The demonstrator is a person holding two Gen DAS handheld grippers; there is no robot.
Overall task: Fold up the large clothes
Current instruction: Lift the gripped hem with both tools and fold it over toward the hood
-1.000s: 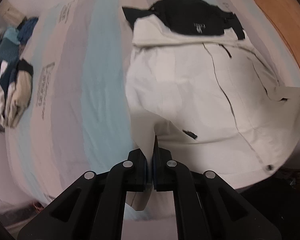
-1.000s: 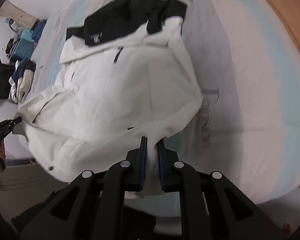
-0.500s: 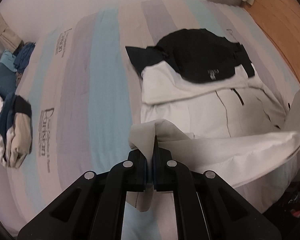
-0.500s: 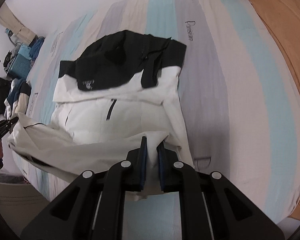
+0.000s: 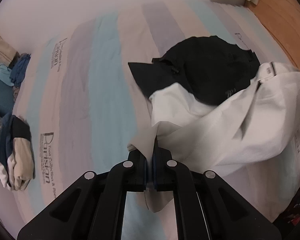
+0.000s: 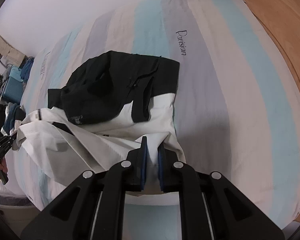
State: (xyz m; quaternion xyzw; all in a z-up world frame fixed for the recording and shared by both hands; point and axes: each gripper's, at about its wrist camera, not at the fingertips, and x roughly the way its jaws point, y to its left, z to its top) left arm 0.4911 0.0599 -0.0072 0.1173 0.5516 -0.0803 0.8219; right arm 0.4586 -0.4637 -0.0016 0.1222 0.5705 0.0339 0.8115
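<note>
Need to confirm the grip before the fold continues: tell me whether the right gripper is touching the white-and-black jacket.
Touching. The right wrist view shows the right gripper shut on the white hem of the white-and-black jacket, fabric pinched between both pads.

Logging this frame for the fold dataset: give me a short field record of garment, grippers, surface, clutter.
garment: white and black jacket, black top part flat, white hem lifted and doubled toward it
left gripper: shut on the hem's corner
right gripper: shut on the hem's other corner
surface: striped bedsheet, printed lettering
clutter: folded clothes at the bed's edge in the left wrist view
</note>
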